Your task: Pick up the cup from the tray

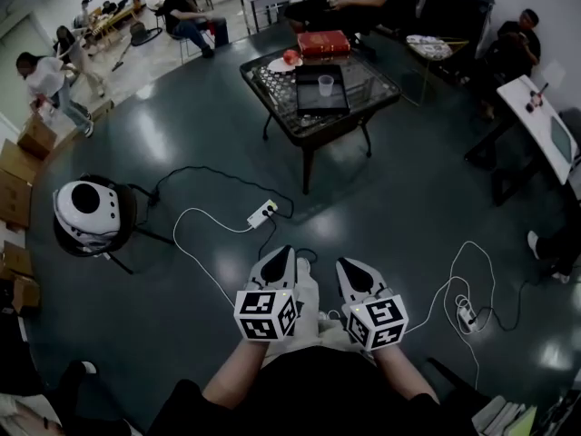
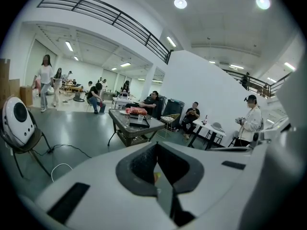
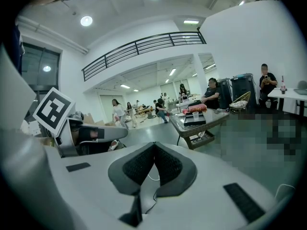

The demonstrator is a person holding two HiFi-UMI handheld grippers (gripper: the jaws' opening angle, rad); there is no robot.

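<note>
The left tongs (image 1: 289, 252) and right tongs (image 1: 344, 264) were closed, empty, well apart from the surface (image 1: 270, 87) where a seemingly clear cup (image 1: 326, 84) stood on the tray (image 1: 312, 104).

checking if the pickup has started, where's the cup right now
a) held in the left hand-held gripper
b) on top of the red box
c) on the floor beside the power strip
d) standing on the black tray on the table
d: the cup stands on the black tray on the table, far ahead of the left hand-held gripper and the right hand-held gripper.
</note>
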